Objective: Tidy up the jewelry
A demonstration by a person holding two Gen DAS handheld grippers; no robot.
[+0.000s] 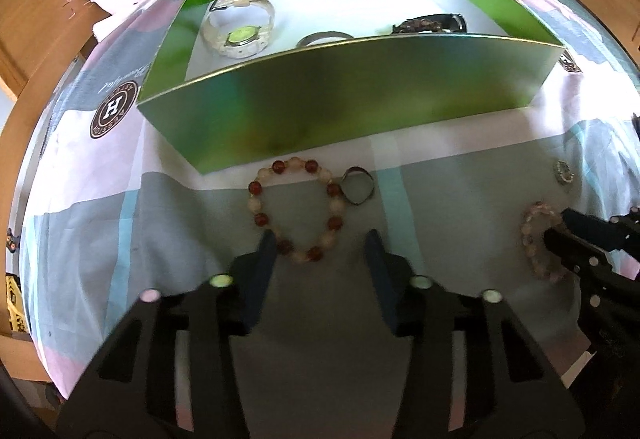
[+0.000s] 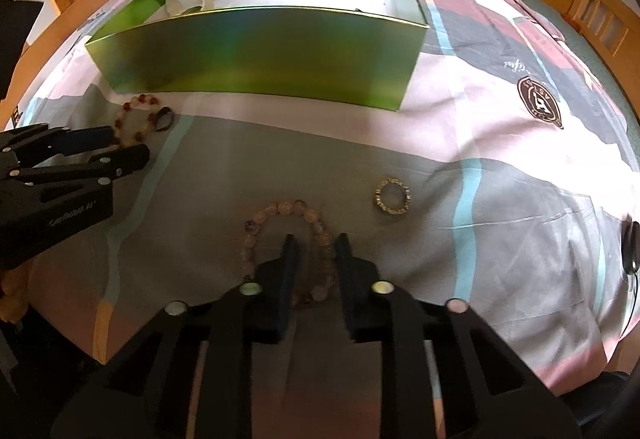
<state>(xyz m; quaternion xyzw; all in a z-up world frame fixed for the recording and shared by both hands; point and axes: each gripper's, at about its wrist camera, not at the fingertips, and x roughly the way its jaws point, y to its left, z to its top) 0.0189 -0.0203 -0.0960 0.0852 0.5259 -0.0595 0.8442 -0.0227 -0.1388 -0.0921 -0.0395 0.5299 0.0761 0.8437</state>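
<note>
**Entry: jewelry on the bedspread, both grippers pitched steeply down**

- Key relation: each hand has its own bracelet directly at 12 o'clock. The green box (image 1: 352, 111) lies beyond both, its long axis running 9 to 3 across my view. I judge that both lifts have to travel toward 12 and clear the near wall.
- Left gripper (image 1: 320, 239): released. The near arc of the red-and-white bead bracelet (image 1: 296, 211) sits between its fingers. The 9 o'clock finger is at the beads and the 3 o'clock finger stands apart from them, so this is not a grasp yet.
- Right gripper (image 2: 316, 243): clenched on the pale pink bead bracelet (image 2: 288, 239). One finger is inside the loop and one outside, pinching the strand on its 3 o'clock side. The bracelet lies flat on the spread.
- Nearer hand: the left for the red-and-white bracelet, the right for the pink.

**Count, loose on the spread**
- Bead bracelets: two.
- Rings: two.
  - The dark ring (image 1: 357, 186) touches the red-and-white bracelet at its 2 o'clock.
  - The sparkly ring (image 2: 393, 198) is at 1 o'clock from the right gripper, clear of the pink beads.

**Count, in the box**
- White watch (image 1: 240, 27): one, at the 9 o'clock end.
- Metal bangle (image 1: 324, 37): one, half hidden by the wall.
- Dark beaded piece (image 1: 416, 26): one, with a black band beside it. I cannot tell whether the two are joined.
</note>
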